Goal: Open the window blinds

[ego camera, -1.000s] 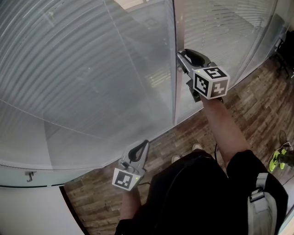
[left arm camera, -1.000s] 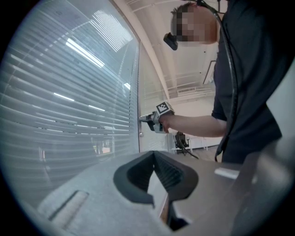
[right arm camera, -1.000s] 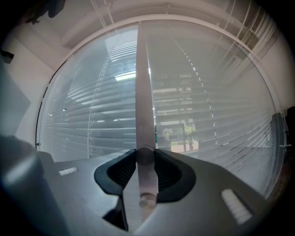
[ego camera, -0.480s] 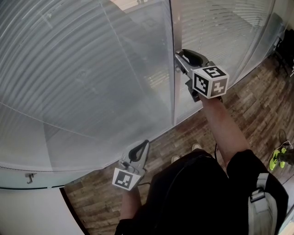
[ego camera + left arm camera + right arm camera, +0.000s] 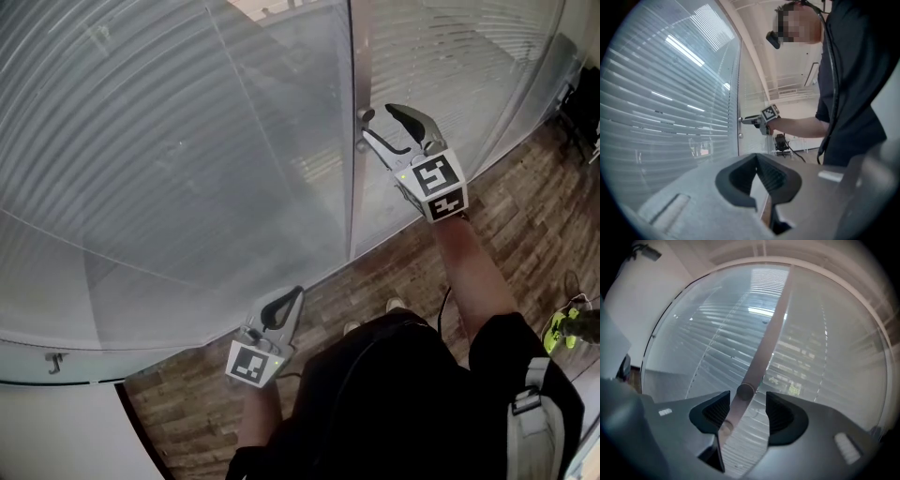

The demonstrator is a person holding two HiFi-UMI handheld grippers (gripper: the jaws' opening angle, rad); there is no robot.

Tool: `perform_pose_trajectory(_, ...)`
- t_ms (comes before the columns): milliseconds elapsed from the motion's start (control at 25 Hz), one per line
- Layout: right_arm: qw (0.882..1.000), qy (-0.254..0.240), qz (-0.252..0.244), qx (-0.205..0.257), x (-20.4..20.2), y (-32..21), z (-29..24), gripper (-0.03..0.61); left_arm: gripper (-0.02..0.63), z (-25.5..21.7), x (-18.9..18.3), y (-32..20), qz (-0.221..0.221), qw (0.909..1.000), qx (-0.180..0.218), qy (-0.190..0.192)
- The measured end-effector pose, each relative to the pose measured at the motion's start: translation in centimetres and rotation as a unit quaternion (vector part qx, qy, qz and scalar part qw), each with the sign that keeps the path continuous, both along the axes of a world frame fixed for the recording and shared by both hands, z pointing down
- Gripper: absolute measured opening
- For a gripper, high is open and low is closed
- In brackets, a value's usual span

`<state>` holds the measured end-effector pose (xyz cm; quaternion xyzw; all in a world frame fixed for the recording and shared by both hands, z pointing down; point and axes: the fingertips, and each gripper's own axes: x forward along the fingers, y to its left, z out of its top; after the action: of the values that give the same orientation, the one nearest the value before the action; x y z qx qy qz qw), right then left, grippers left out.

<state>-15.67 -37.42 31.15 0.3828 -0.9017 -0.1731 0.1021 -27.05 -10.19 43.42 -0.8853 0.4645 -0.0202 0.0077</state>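
Observation:
Closed slatted blinds (image 5: 159, 141) hang behind a glass wall. A small round metal knob (image 5: 364, 116) sticks out of the vertical metal post (image 5: 356, 178) between two panes. My right gripper (image 5: 377, 122) is level at the knob; its jaws have just been opening and stand open. In the right gripper view the knob (image 5: 745, 391) lies between the dark pads (image 5: 780, 413) without touching them, and my right gripper (image 5: 747, 405) is rolled to a slant. My left gripper (image 5: 296, 292) hangs lower left, shut and empty, away from the glass. From the left gripper view (image 5: 757, 159) the right gripper (image 5: 749, 120) shows at the post.
The floor (image 5: 525, 216) is wood plank. A white ledge with a small hook (image 5: 56, 359) runs at the lower left. A yellow-green object (image 5: 562, 323) lies on the floor at the right, and dark furniture (image 5: 583, 103) stands at the upper right.
The right gripper's jaws have spread apart off the knob, and the gripper has rolled so its marker cube sits lower. The left gripper has stayed put.

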Motion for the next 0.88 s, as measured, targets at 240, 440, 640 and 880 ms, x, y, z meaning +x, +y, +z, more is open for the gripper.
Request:
perform_pose_trajectory(240, 0.96, 0.232, 0.002, 0.158, -0.8, 1.0, -0.7, 0.229, 0.005, -0.2, 0.4, -0.3, 0.008, 1.0, 0.004, -0.001)
perform_pose_trajectory(440, 0.916, 0.334, -0.004, 0.223, -1.8, 0.8, -0.2, 0.204, 0.005, 0.0, 0.2, -0.3, 0.001, 1.0, 0.004, 0.001)
perform_pose_trajectory(640, 0.893, 0.376, -0.006, 0.247, -2.2, 0.4, 0.4, 0.167, 0.005, 0.0, -0.3, -0.1, -0.008, 0.9999, 0.005, 0.004)
perform_pose_trajectory(880, 0.884, 0.393, -0.003, 0.255, -2.4, -0.1, 0.9, 0.126, 0.004, 0.2, -0.8, 0.1, -0.017, 0.9998, 0.003, 0.004)
